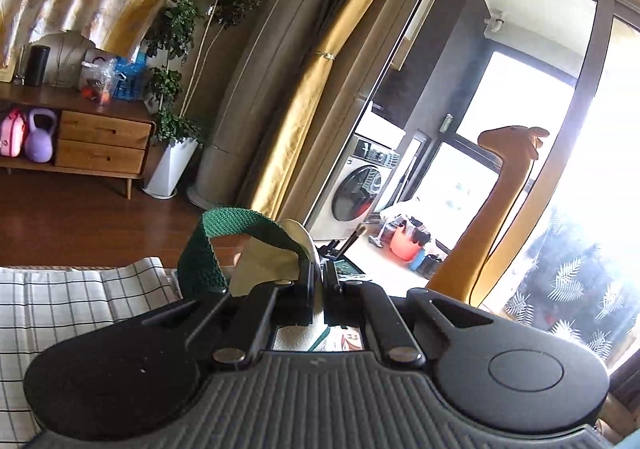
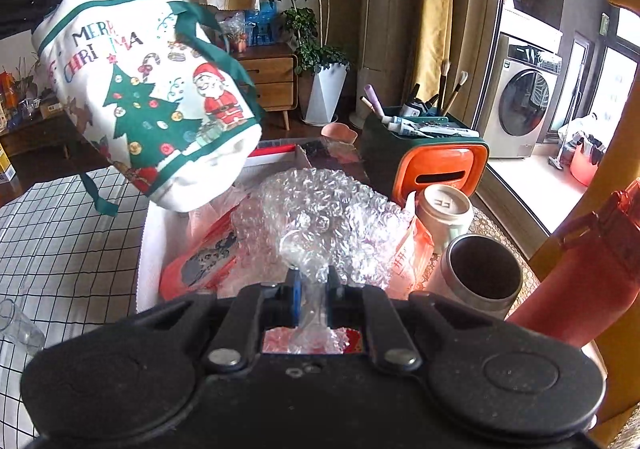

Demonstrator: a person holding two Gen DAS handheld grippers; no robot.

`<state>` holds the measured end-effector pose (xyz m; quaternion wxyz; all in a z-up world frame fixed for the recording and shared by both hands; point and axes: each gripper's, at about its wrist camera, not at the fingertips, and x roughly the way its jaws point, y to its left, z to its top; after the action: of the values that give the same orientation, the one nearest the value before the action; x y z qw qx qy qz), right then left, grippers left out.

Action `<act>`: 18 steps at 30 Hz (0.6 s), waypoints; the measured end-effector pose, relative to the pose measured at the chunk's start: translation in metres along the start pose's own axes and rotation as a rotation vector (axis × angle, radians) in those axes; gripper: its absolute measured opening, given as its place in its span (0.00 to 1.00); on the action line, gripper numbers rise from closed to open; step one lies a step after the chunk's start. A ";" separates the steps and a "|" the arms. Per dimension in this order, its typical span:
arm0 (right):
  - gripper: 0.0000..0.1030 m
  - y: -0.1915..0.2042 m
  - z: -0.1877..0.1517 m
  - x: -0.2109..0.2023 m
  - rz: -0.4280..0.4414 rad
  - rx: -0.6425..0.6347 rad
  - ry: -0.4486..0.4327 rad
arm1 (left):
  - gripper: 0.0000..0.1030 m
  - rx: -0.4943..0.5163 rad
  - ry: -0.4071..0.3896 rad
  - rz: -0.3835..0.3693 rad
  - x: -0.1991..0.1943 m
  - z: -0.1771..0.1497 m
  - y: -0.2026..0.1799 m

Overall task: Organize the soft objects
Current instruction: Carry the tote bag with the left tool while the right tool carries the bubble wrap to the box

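Bubble wrap [image 2: 320,217] is pinched between the fingers of my right hand-held gripper [image 2: 314,289], a twisted tail of it clamped there while the crumpled bulk spreads ahead over a white tray [image 2: 150,249] near the tabletop's right edge. Red packets [image 2: 200,265] lie under and beside the wrap in that tray. My left hand-held gripper [image 1: 319,285] is closed on the rim of a Christmas bag [image 2: 148,101]; from its own wrist view I see only the cream fabric [image 1: 264,261] and a green strap [image 1: 208,245] looping up just past the fingers. In the right wrist view the bag hangs in the air above the tray's far left corner, tilted, clear of the checked cloth [image 2: 60,233] that covers the tabletop. To the right of the wrap stand a white cup [image 2: 444,209] and a steel tumbler [image 2: 480,269], touching or nearly so, with a red bottle [image 2: 580,273] leaning at the right edge. Behind them sits an orange-fronted box [image 2: 436,173] holding brushes and paint tubes. A clear glass [image 2: 20,325] lies at the tabletop's left edge.
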<state>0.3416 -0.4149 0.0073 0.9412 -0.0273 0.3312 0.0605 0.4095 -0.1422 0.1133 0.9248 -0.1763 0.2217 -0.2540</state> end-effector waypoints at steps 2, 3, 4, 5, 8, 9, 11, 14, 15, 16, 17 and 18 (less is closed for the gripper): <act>0.09 -0.004 0.000 0.004 0.002 0.007 0.007 | 0.04 -0.013 0.009 -0.024 0.012 -0.006 -0.002; 0.09 -0.005 0.000 0.007 0.002 0.010 0.011 | 0.04 -0.016 0.013 -0.036 0.018 -0.009 -0.002; 0.09 -0.006 -0.001 0.009 0.002 0.010 0.015 | 0.04 -0.019 0.018 -0.041 0.024 -0.012 -0.002; 0.09 -0.007 -0.001 0.011 -0.001 0.009 0.020 | 0.04 -0.025 0.023 -0.049 0.030 -0.015 0.000; 0.09 -0.010 -0.001 0.018 -0.005 0.010 0.034 | 0.04 -0.054 0.042 -0.066 0.048 -0.024 0.011; 0.09 -0.011 -0.001 0.020 -0.007 0.014 0.039 | 0.04 -0.057 0.049 -0.065 0.053 -0.027 0.014; 0.09 -0.014 -0.001 0.026 0.000 0.029 0.045 | 0.04 -0.068 0.061 -0.057 0.062 -0.033 0.024; 0.09 -0.012 -0.001 0.038 0.005 0.028 0.057 | 0.04 -0.093 0.076 -0.030 0.073 -0.041 0.044; 0.09 -0.011 -0.001 0.043 0.009 0.027 0.061 | 0.04 -0.100 0.080 -0.019 0.076 -0.044 0.051; 0.09 -0.010 0.000 0.049 0.012 0.030 0.067 | 0.04 -0.106 0.084 -0.007 0.079 -0.047 0.058; 0.09 -0.009 0.000 0.054 0.015 0.032 0.072 | 0.04 -0.112 0.092 0.009 0.081 -0.049 0.066; 0.09 -0.007 0.000 0.060 0.018 0.034 0.076 | 0.04 -0.120 0.098 0.014 0.084 -0.052 0.072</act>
<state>0.3890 -0.4162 -0.0299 0.9278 -0.0108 0.3678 0.0622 0.4766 -0.1406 0.0111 0.9024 -0.2170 0.2828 -0.2421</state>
